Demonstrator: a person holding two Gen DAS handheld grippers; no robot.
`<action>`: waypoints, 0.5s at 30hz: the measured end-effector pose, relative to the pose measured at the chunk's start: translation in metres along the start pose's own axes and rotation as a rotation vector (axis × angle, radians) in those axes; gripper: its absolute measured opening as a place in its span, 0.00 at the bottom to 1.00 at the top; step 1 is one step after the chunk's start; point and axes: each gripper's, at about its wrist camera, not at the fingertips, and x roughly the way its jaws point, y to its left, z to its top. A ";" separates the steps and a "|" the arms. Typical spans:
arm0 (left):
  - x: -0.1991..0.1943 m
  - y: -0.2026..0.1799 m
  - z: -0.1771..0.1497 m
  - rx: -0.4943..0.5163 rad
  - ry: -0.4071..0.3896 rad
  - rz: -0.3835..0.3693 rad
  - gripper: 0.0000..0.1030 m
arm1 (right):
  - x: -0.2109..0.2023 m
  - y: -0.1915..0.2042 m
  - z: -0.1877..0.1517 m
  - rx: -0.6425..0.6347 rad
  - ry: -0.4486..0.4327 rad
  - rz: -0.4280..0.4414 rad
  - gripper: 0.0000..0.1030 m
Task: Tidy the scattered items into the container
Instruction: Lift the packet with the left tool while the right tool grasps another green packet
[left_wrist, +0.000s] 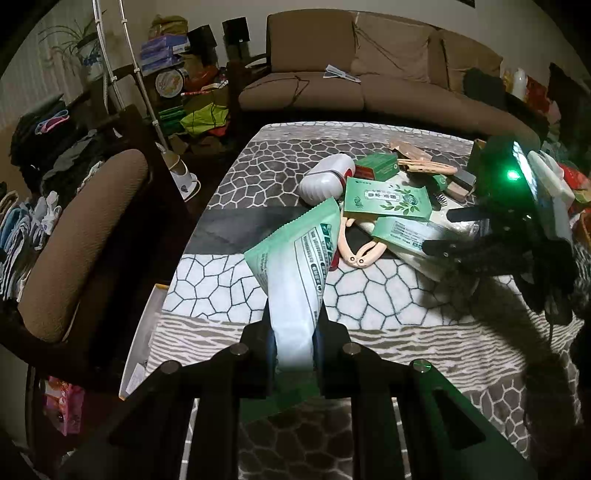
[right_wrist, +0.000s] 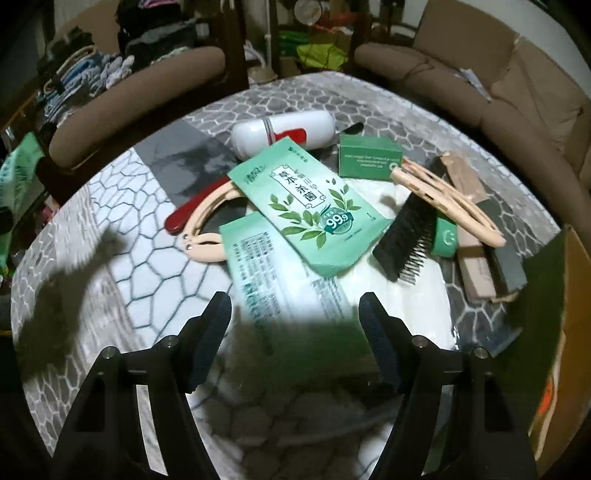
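Note:
My left gripper (left_wrist: 293, 332) is shut on a green and white wipes pack (left_wrist: 295, 258), which stands up and away from its fingers above the patterned tablecloth (left_wrist: 369, 291). The pile lies beyond: a leaf-printed wipes pack (right_wrist: 310, 210), another pack (right_wrist: 280, 269) face down, a white case (right_wrist: 284, 131), a green box (right_wrist: 369, 155), a black brush (right_wrist: 406, 236) and beige clips (right_wrist: 443, 195). My right gripper (right_wrist: 295, 325) hangs open over the face-down pack, with the pack showing between its pads but untouched. From the left wrist view, the right gripper (left_wrist: 450, 230) reaches in from the right.
A cardboard box (right_wrist: 554, 314) stands at the table's right edge. An open white box (left_wrist: 142, 332) sits off the table's left edge. A brown armchair (left_wrist: 85, 240) is on the left and a brown sofa (left_wrist: 369, 74) lies behind the table.

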 end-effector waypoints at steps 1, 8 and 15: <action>0.003 0.000 0.000 0.001 0.010 0.002 0.18 | 0.005 -0.001 0.001 -0.008 0.015 0.005 0.70; 0.006 -0.004 0.001 0.010 0.020 0.009 0.18 | 0.019 0.001 -0.008 -0.025 0.043 0.026 0.70; 0.008 -0.005 0.001 0.015 0.026 0.012 0.18 | 0.003 0.013 -0.018 -0.051 0.045 0.048 0.49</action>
